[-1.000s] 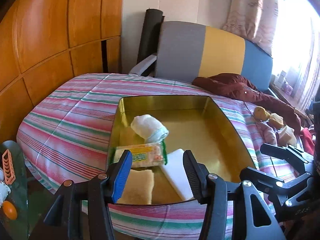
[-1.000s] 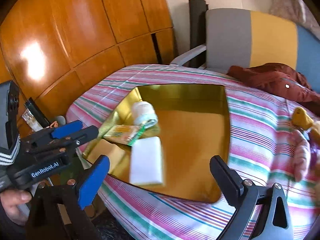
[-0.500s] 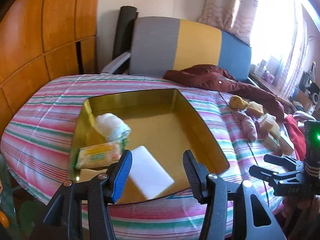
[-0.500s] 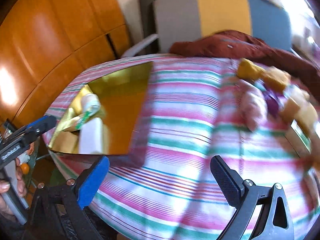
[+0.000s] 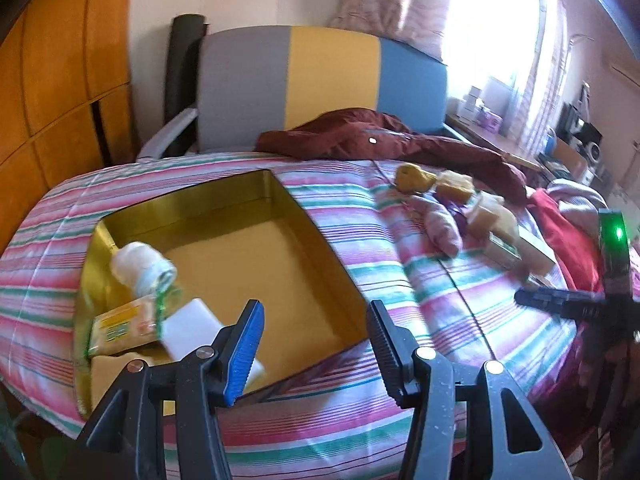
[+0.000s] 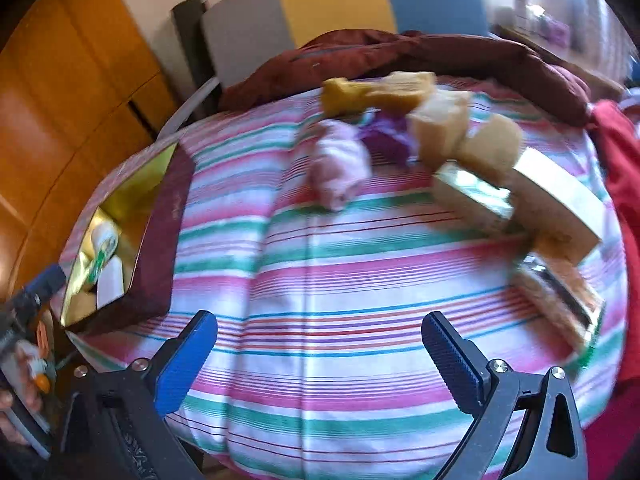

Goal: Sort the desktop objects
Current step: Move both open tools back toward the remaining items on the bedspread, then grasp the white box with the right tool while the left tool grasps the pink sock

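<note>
Both grippers have swung right: the left gripper (image 5: 314,344) and right gripper (image 6: 318,356) gape wide, empty; the gold tray (image 5: 320,236) now sits left.

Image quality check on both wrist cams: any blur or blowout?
Left wrist: window blown out white, mild smear on the wrapped items in the gold tin. Right wrist: heavy motion blur over the pile of sponges and boxes; striped cloth softer too. Both claws stay sharp.

One gold tin (image 5: 304,216) holding four items; two tools (image 5: 312,348) (image 6: 320,354); one pink bundle (image 6: 340,168).
</note>
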`<state>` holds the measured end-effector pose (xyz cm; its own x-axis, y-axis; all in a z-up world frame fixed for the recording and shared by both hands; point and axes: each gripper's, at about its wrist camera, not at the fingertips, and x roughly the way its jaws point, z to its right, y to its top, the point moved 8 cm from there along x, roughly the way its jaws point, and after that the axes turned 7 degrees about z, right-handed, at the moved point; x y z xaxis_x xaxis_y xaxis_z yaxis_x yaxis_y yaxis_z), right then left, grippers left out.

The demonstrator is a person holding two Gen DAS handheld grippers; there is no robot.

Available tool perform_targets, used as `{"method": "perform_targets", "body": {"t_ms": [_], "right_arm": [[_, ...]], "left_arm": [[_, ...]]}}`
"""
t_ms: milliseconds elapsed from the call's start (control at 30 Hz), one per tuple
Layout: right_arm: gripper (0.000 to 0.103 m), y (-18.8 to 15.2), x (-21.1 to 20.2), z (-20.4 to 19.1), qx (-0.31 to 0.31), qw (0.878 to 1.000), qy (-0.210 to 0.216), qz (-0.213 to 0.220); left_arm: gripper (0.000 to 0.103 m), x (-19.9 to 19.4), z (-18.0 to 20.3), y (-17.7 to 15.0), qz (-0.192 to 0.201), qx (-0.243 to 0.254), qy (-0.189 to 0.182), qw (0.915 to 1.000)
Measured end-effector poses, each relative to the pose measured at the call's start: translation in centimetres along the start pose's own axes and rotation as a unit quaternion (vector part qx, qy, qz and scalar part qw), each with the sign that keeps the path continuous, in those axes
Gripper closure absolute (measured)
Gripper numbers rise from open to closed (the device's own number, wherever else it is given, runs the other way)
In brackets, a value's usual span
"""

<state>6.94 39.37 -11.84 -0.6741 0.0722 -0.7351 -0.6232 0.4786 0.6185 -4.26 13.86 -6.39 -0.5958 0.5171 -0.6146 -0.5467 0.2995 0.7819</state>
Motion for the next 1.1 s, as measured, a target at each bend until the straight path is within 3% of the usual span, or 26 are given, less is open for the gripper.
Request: {"method": "perform_targets", "body": {"t_ms": [133,467,567,667,933,1100], "right_arm": [[0.000,1.2,-1.7,2.8,0.033,0.999,-0.007,0.014],[0.000,5.3,-3.4,10.3,0.026,0.996,-0.083,0.032],[0.000,6.5,-3.2,12.5,0.045,0.996,-0.078,0.026],[0.000,7.6,-3.0,13.8,0.006,0.994,-0.108,0.014],[0.000,8.9,0.2,15.9,-0.085,0.989,-0.112,-0.043],[0.000,8.9,2.6,17.2,-0.107,0.985,-0.111,-0.075]], "left_arm": [[0.049,0.6,1.8,0.0,-0.009,0.013,-0.021,0.9996],[0.049,2.3,6.2,0.3,-0.029,0.040,-0.065,0.9967],[0.049,3.2,7.3,0.0,-0.040,0.047,-0.072,0.9955],[0.049,3.9,8.2,-0.1,-0.049,0.050,-0.080,0.9943],[0.049,5.8,10.7,0.6,-0.064,0.055,-0.104,0.9910],[0.049,7.8,12.4,1.6,-0.074,0.057,-0.115,0.9889]]}}
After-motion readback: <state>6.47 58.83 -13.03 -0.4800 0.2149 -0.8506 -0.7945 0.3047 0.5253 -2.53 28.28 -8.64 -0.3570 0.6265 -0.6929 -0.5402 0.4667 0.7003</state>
